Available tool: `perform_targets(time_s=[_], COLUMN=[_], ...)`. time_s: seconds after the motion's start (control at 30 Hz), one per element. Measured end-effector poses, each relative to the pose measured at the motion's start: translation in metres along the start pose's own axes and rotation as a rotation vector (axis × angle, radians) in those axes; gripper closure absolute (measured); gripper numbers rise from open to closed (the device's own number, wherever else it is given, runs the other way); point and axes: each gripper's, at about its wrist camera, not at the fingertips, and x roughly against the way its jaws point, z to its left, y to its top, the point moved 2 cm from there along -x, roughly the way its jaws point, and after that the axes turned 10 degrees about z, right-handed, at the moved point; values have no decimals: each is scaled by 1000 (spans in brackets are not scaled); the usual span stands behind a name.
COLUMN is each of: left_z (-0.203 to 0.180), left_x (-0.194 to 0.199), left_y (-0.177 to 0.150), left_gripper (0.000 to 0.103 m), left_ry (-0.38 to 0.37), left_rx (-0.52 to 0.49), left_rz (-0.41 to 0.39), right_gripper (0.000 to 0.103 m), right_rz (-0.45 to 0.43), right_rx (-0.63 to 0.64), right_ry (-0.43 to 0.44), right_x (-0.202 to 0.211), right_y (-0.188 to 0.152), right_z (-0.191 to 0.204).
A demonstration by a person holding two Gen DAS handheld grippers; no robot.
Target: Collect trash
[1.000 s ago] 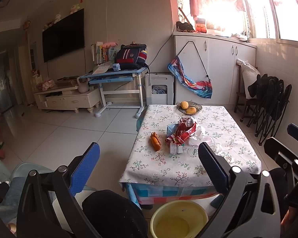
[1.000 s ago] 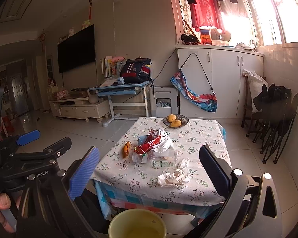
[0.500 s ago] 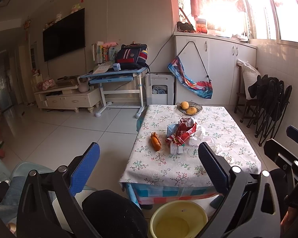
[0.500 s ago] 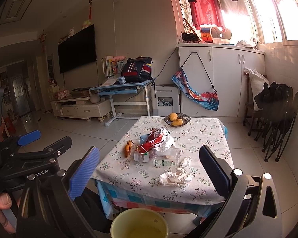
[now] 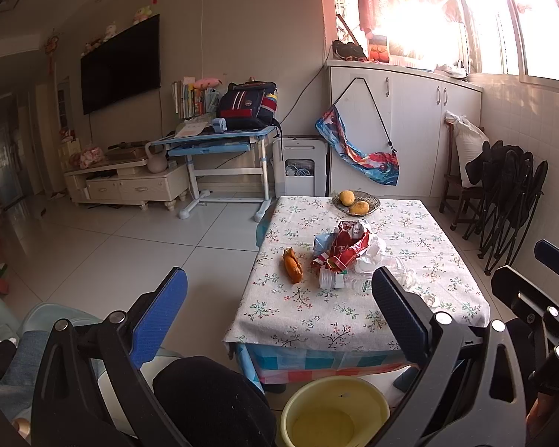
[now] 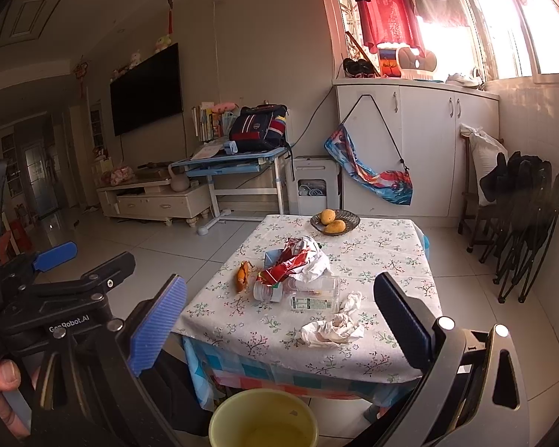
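Observation:
Trash lies mid-table on a flowered cloth: a red and white wrapper [image 5: 344,247] [image 6: 292,262], a clear plastic bottle [image 6: 298,292] [image 5: 331,279] on its side, an orange peel [image 5: 292,270] [image 6: 242,275] and crumpled white tissue [image 6: 333,327]. A yellow bucket [image 5: 333,411] [image 6: 262,421] stands on the floor at the table's near edge. My left gripper [image 5: 279,316] and right gripper [image 6: 279,320] both hang open and hold nothing, well short of the trash, above the bucket.
A plate with two mangoes [image 5: 356,202] [image 6: 334,221] sits at the table's [image 5: 316,320] far end. Folded black chairs [image 5: 507,201] lean on the right wall. A blue desk [image 5: 220,141] with a backpack and a TV cabinet [image 5: 126,182] stand behind. A dark cushion [image 5: 208,402] lies below.
The right wrist view has edged slightly forward toward the table. The left gripper has hardly moved, and both stay open.

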Motion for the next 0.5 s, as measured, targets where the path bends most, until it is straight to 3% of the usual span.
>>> perform_targets(time_s=[0.27,0.5], left_z=[14,45], left_x=[-18,-77], left_y=[-3,-13], left_gripper=[7,7], left_ry=[20,47], left_rx=[21,71], left_rz=[28,144], right_gripper=[6,6], right_rz=[45,209], right_rx=[8,-36], right_ry=[-5,-20], right_x=[-14,-50], right_y=[-5,-27], right_z=[-7,-40])
